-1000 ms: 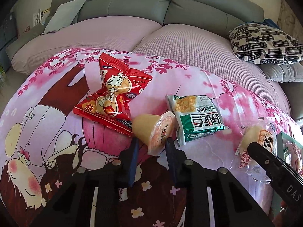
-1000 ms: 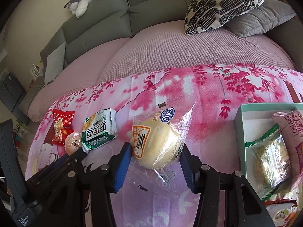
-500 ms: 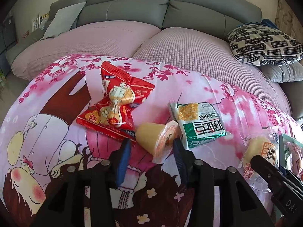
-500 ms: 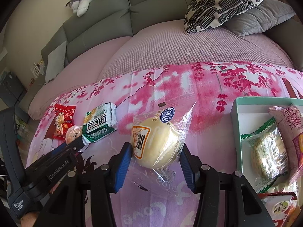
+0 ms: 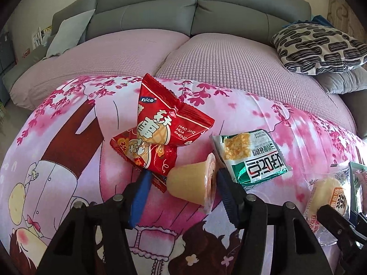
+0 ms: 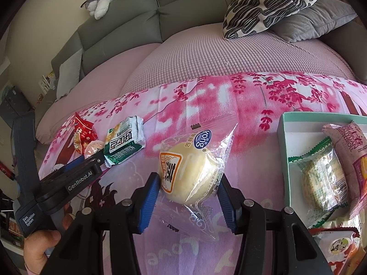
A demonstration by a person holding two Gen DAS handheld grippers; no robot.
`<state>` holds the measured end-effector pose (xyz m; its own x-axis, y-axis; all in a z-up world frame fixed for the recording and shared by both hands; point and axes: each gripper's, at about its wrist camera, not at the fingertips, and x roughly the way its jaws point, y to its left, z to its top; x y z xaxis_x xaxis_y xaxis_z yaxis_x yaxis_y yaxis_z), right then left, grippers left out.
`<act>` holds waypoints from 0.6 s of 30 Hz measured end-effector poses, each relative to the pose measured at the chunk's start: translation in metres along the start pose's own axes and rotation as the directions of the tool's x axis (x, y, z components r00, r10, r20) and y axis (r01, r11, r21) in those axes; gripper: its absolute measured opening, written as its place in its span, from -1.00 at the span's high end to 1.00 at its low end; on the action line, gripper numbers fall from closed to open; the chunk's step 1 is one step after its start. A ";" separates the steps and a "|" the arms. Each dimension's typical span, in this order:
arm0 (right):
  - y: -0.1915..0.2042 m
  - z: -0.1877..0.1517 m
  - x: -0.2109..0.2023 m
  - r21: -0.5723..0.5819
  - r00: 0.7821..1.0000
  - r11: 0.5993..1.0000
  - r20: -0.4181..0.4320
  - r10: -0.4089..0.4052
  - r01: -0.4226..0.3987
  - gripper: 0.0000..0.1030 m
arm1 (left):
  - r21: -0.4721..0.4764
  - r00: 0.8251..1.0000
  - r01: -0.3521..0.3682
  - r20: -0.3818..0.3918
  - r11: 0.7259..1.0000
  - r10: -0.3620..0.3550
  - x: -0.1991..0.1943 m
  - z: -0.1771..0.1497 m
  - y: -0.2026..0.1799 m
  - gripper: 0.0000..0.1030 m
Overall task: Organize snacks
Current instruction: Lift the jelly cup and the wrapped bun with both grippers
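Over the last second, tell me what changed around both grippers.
The left gripper opened its jaws around the jelly cup, which now lies between them with a gap on the left side. The right gripper stayed clamped on the bun pack. The red packs, green pack and box lie as before.

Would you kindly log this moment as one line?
left gripper: jaws just opened, jelly cup between | right gripper: shut on bun | box: partly filled
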<state>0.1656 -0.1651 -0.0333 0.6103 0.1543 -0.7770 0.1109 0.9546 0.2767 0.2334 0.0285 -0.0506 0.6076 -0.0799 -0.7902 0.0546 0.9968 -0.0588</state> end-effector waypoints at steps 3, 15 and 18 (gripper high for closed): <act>0.000 -0.002 -0.002 -0.004 1.000 1.000 -0.004 -0.002 0.002 -0.03 | 0.009 1.000 0.015 0.001 1.000 -0.015 -0.003 -0.001 -0.004 0.15; 0.005 -0.022 -0.024 -0.011 0.999 1.000 -0.036 0.014 -0.014 0.01 | -0.017 1.000 0.001 -0.021 1.000 -0.002 -0.031 -0.026 -0.010 0.23; 0.000 -0.026 -0.034 0.012 0.998 0.999 -0.040 0.042 -0.042 0.02 | -0.032 1.000 0.000 -0.030 0.999 0.000 -0.039 -0.030 -0.010 0.23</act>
<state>0.1243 -0.1637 -0.0218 0.5822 0.2047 -0.7869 0.0947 0.9441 0.3156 0.1852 0.0220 -0.0379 0.5838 -0.0801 -0.8079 0.0291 0.9965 -0.0778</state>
